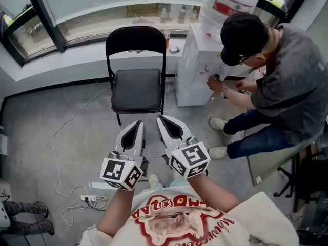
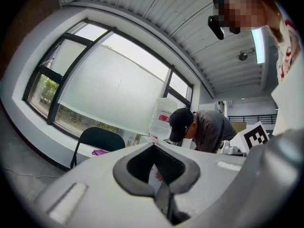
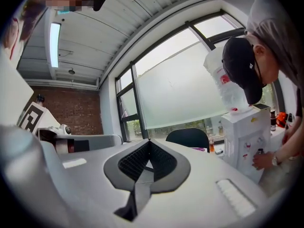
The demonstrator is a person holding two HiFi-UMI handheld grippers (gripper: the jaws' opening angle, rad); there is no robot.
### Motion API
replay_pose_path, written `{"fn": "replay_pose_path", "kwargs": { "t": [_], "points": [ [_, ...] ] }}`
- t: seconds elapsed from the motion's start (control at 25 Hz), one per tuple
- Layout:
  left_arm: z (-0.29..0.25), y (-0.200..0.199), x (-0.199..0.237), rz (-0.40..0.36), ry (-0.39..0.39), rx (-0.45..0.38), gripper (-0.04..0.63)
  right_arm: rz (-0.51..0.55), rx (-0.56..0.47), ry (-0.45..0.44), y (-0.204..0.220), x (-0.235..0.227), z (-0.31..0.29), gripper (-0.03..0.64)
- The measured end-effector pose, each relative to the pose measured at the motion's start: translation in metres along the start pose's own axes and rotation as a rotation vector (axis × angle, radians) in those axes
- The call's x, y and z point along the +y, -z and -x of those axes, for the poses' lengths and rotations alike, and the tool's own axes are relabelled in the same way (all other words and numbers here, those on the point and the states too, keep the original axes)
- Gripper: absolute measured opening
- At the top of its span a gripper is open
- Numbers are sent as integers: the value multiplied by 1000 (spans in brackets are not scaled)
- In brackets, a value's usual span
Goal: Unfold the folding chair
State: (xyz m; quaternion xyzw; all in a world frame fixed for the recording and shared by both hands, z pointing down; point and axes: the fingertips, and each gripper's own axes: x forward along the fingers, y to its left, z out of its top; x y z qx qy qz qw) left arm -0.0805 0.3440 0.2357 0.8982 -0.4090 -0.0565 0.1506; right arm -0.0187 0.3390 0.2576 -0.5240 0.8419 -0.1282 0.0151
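The black folding chair [image 1: 136, 88] stands unfolded on its legs on the grey floor, seat flat and backrest upright, facing me below the window ledge. It shows small in the left gripper view [image 2: 100, 139] and in the right gripper view [image 3: 187, 137]. Both grippers are held close to my body and point level at the chair, a short way from its front edge. The left gripper [image 1: 139, 123] [image 2: 153, 145] is shut with nothing in it. Beside it, the right gripper [image 1: 161, 118] [image 3: 149, 141] is also shut and holds nothing.
A person [image 1: 277, 86] in a black cap crouches at the right, hands at a white water dispenser [image 1: 195, 70] that carries a large bottle [image 1: 225, 4]. Cables [image 1: 64, 137] and a power strip [image 1: 91, 199] lie on the floor at the left.
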Motion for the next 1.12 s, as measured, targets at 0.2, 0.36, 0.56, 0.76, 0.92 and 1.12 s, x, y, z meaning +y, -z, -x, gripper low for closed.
{"fn": "replay_pose_path", "kwargs": {
  "t": [0.2, 0.36, 0.56, 0.76, 0.92, 1.12],
  "points": [
    [7, 3, -9, 5, -20, 4, 6, 13, -19, -28, -9, 11, 10, 25],
    [7, 3, -16, 3, -29, -8, 6, 22, -18, -37, -13, 11, 17, 25],
    [1, -3, -19, -6, -33, -14, 6, 16, -11, -31, -14, 5, 19, 25],
    [4, 3, -19, -4, -34, -11, 6, 14, -6, -33, -7, 8, 22, 25],
    [3, 6, -19, -1, -29, -15, 6, 10, -3, -32, -4, 8, 23, 25],
    [5, 5, -21, 6, -24, -7, 6, 5, 4, -21, -2, 8, 27, 25]
  ]
}}
